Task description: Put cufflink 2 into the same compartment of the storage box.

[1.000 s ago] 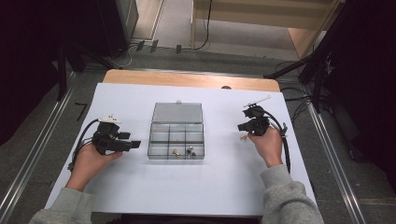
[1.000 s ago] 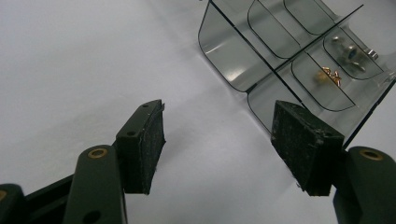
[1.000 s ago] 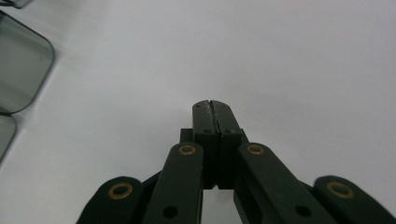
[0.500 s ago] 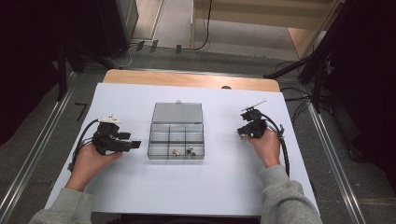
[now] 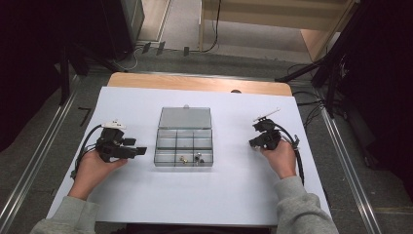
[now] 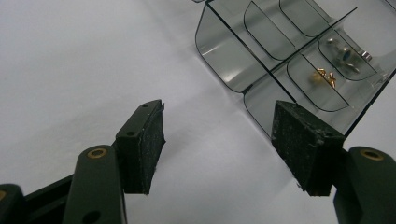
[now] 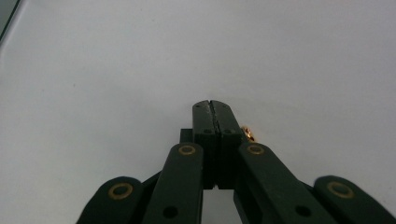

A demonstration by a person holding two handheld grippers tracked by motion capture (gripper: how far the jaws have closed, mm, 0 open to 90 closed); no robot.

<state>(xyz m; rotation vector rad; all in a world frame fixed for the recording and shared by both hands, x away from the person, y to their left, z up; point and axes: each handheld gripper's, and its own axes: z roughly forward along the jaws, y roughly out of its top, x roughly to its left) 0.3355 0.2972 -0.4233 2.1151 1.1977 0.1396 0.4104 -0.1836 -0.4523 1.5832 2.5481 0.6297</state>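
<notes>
Two hand-held grippers rest on a white table either side of a clear compartment box.

The right gripper (image 7: 215, 103) has its jaws pressed flat together, pad to pad, with a small gold piece (image 7: 247, 132) showing just beside the right-hand jaw; whether it is pinched or only lies on the sheet cannot be told. The left gripper (image 6: 219, 140) has its jaws spread wide with nothing between them, the rough black pads aimed toward the near corner of the box (image 6: 280, 56). Each hand wraps a gripper from behind, forearms in grey sleeves, the grippers low over the table (image 5: 146, 195). The box (image 5: 185, 139) is smoky transparent plastic with curved dividers and its lid laid open at the far side; gold bits (image 6: 325, 76) and a silvery part (image 6: 348, 51) lie in its near compartments. No writing is readable.
</notes>
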